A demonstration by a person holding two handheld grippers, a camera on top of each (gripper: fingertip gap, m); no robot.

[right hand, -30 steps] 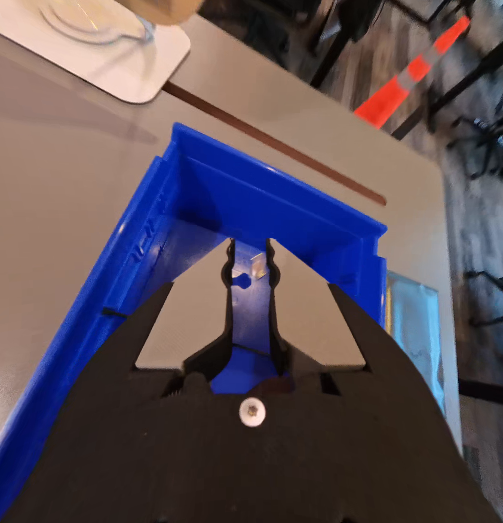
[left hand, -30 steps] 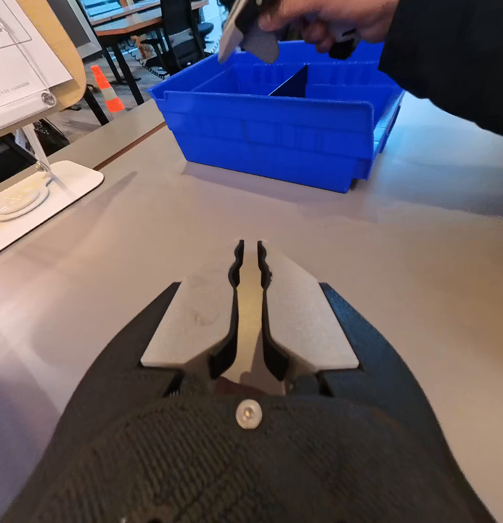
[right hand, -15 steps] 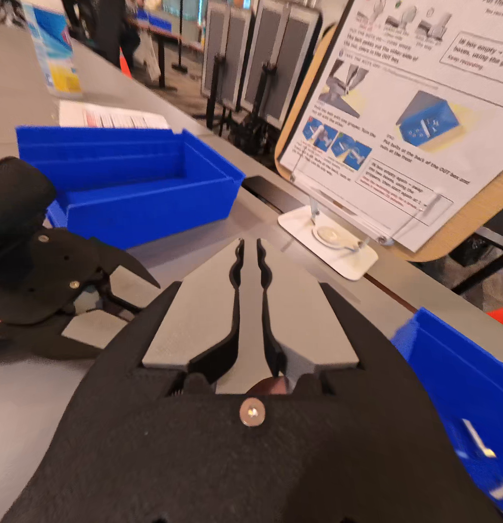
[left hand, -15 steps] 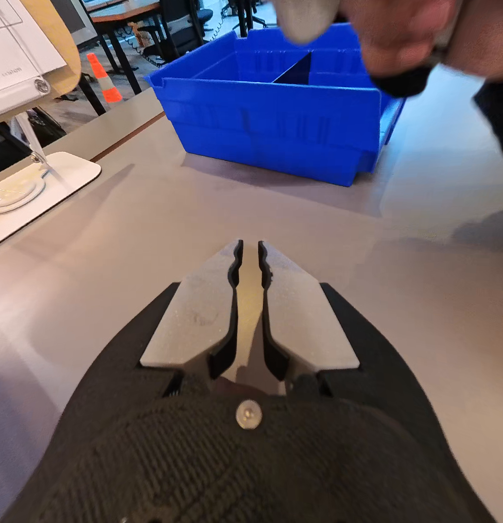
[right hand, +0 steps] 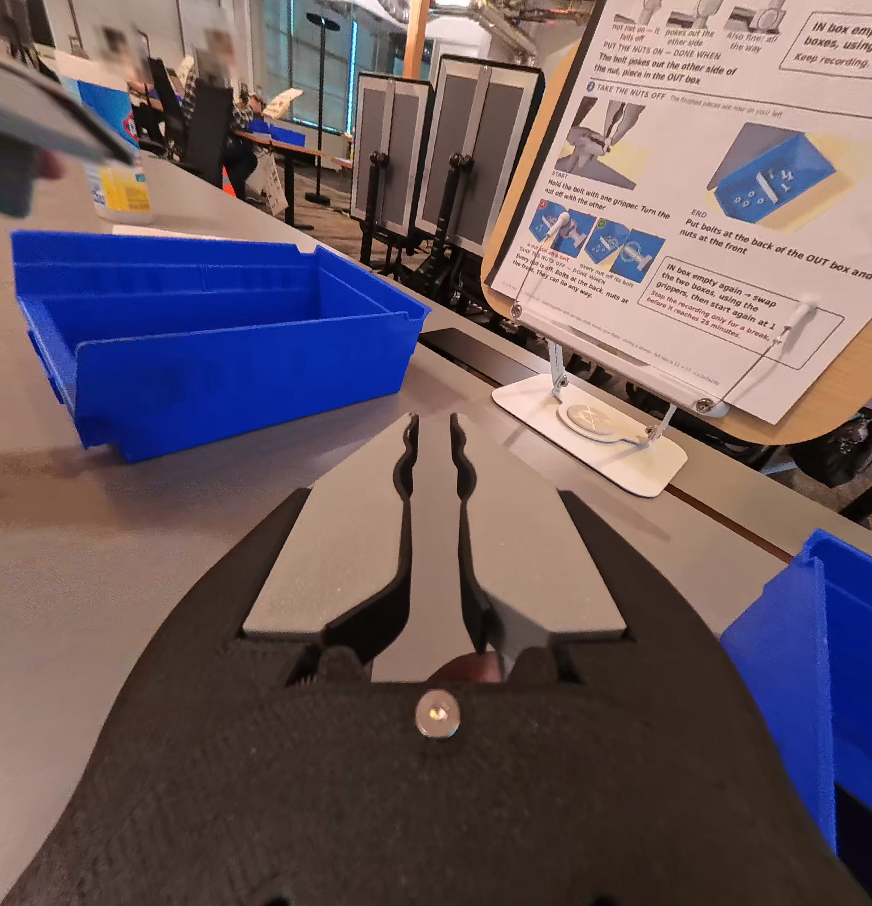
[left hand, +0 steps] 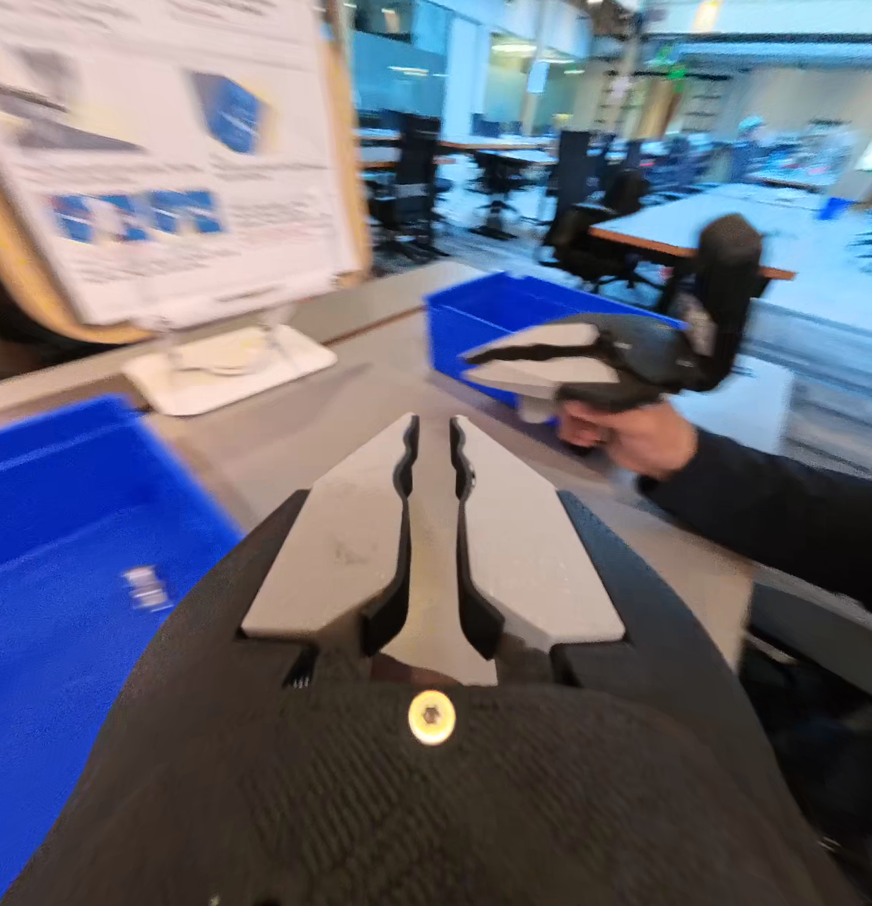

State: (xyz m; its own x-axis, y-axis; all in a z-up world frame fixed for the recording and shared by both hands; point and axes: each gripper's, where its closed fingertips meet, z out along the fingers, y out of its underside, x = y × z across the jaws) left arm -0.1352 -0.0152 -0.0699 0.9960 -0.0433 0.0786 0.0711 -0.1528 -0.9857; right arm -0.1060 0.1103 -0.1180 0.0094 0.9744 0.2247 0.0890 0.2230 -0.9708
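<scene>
Two grippers, both empty. Left gripper (left hand: 433,425): jaws a narrow slit apart, nothing between them, grey table (left hand: 385,392) visible through the gap. Right gripper (right hand: 433,422): same narrow slit, nothing held, over bare table.

Two blue bins. In the left wrist view, one bin (left hand: 56,515) fills the lower left, a small blurred metal piece (left hand: 147,594) inside; the second bin (left hand: 478,314) sits centre right behind the right gripper (left hand: 473,365), held by a hand (left hand: 635,441) with a dark sleeve; its jaws look nearly closed.

Right wrist view only: the bin at left centre (right hand: 203,338) is sharp, with a divider; a white-and-blue canister (right hand: 113,152) at upper left.

One instruction sheet on a white stand (right hand: 591,436), upper right there, upper left in the left wrist view.
</scene>
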